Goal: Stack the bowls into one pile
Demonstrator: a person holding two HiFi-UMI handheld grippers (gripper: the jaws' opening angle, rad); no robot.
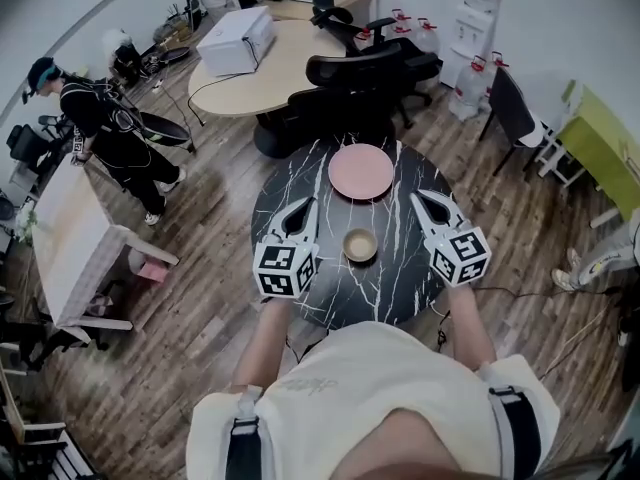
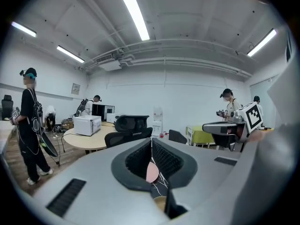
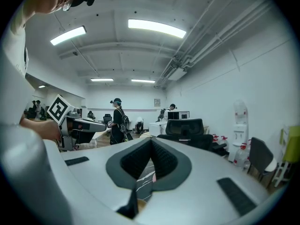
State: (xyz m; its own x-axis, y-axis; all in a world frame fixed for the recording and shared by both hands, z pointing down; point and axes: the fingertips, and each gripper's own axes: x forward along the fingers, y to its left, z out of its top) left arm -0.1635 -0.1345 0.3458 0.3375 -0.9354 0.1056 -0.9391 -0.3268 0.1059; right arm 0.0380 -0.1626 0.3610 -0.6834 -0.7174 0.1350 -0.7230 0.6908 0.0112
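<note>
A small tan bowl [image 1: 360, 245] sits near the middle of the round black marble table [image 1: 300, 308]. Behind it lies a pink plate [image 1: 360, 171]. My left gripper [image 1: 304, 208] hovers above the table to the left of the bowl, shut and empty. My right gripper [image 1: 424, 202] hangs to the bowl's right, also shut with nothing held. In the left gripper view the pink plate [image 2: 152, 172] and the bowl's rim [image 2: 160, 203] show through the closed jaws. The right gripper view shows a sliver of the table [image 3: 143, 178] between the jaws.
Black office chairs [image 1: 355, 88] stand behind the table, near a round wooden table [image 1: 262, 73] with a white box [image 1: 236, 40]. A person in black [image 1: 115, 133] stands at the left by a long light table [image 1: 70, 238]. Water bottles [image 1: 470, 78] and a green table [image 1: 605, 148] are at the right.
</note>
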